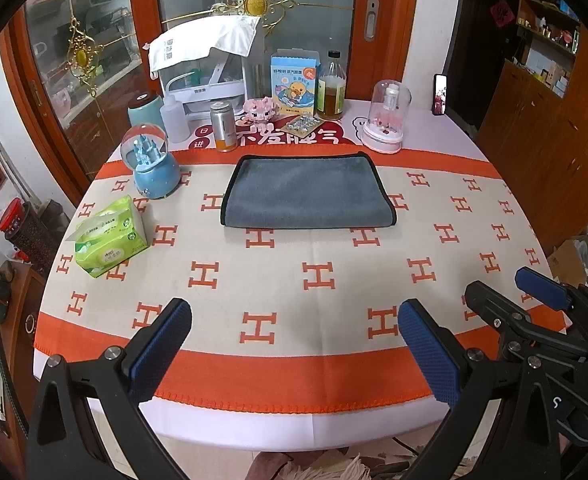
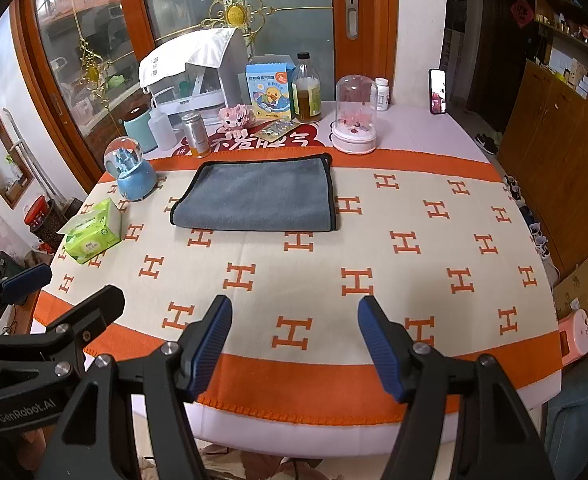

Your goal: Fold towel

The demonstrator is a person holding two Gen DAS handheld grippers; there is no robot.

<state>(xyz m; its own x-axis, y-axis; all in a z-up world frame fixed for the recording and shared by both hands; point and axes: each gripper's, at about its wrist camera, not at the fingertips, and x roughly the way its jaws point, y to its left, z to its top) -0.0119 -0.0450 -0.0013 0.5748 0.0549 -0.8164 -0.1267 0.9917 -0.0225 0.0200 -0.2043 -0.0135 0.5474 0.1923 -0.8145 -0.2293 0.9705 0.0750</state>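
Hovering over the near edge of a round table, the left gripper (image 1: pixel 294 344) has its two blue-padded fingers spread wide apart with nothing between them. Just to its right, the right gripper (image 2: pixel 294 344) is held at the same height, its fingers likewise parted and holding nothing. Each gripper shows at the edge of the other's view.

Both point across a cream tablecloth (image 1: pixel 318 272) patterned with orange H shapes and bordered in orange. Well beyond the fingertips, toward the far side, lies the grey towel (image 1: pixel 308 194), edged in black, folded once into a flat rectangle with its rounded fold facing the grippers.

To the towel's left stand a blue snow globe (image 1: pixel 151 168) and, nearer, a green tissue pack (image 1: pixel 109 236). Behind the towel are a silver can (image 1: pixel 222 126), a duck-printed box (image 1: pixel 295 82), a bottle of amber liquid (image 1: pixel 332 88) and a glass dome (image 1: pixel 388 116) on a white base.
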